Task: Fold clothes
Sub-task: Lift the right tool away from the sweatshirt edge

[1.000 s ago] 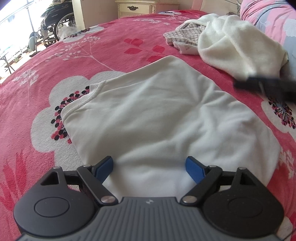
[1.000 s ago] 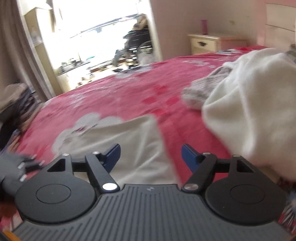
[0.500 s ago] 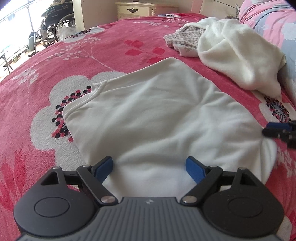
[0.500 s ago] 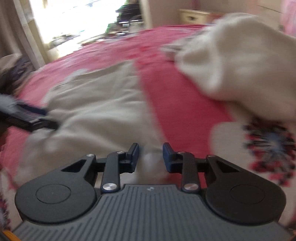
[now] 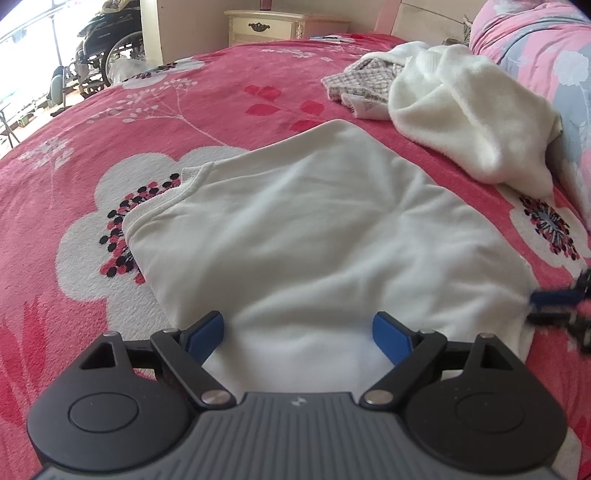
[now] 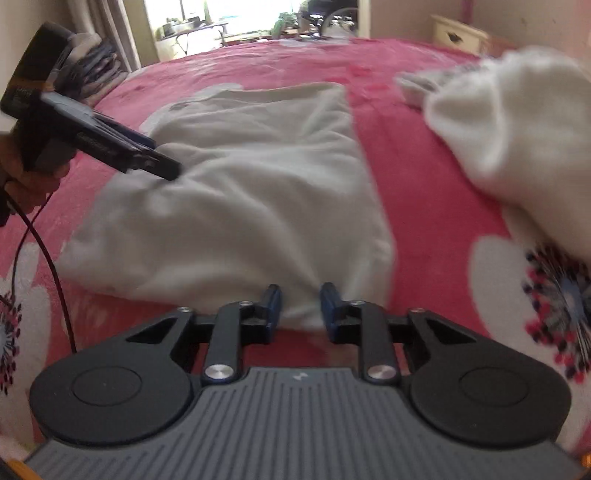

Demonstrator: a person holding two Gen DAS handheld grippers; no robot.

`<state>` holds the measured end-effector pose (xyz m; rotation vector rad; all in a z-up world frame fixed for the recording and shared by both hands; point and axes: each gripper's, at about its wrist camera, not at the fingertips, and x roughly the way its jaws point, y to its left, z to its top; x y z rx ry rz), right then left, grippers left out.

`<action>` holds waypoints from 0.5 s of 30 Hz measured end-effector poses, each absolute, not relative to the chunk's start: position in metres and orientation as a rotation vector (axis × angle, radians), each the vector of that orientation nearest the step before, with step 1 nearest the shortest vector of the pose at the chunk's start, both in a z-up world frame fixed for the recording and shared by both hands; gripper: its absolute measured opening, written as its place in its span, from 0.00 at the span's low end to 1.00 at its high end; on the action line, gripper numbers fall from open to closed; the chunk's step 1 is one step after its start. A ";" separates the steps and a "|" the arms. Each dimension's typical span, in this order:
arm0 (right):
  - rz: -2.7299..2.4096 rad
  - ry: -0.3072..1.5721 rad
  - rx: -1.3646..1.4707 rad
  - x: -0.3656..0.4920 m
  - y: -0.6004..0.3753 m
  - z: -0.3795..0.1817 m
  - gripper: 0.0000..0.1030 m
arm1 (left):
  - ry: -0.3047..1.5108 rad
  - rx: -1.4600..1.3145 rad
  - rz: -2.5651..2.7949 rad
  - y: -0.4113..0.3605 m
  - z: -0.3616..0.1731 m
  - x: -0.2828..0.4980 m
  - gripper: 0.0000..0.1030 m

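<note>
A white garment [image 5: 314, 229] lies folded flat on the pink flowered blanket [image 5: 110, 140], its ribbed neckline to the left. My left gripper [image 5: 299, 325] is open, its blue pads spread over the garment's near edge. In the right wrist view the same left gripper [image 6: 166, 170] touches the garment [image 6: 258, 184] at its left side. My right gripper [image 6: 301, 295] is at the garment's near right corner with its jaws closing. White cloth fills the narrow gap between its pads. The left wrist view shows my right gripper [image 5: 535, 306] at that corner.
A heap of white fleece [image 5: 461, 122] and a checked cloth [image 5: 362, 81] lie at the back right. A pink and blue quilt [image 5: 546, 48] sits behind them. A nightstand [image 5: 273, 26] and a wheelchair [image 5: 107, 48] stand beyond the bed. A cable [image 6: 48, 258] hangs from the left hand.
My right gripper has swung down from near the fleece heap to the garment's right corner, and its jaws have narrowed onto the cloth. The left gripper has stayed put, still open.
</note>
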<state>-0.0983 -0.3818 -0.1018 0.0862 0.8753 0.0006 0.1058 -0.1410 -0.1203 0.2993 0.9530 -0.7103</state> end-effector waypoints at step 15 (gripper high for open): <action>0.295 0.704 0.125 -0.034 -0.315 -0.083 0.21 | 0.825 0.215 -0.822 -0.114 -0.106 0.100 0.82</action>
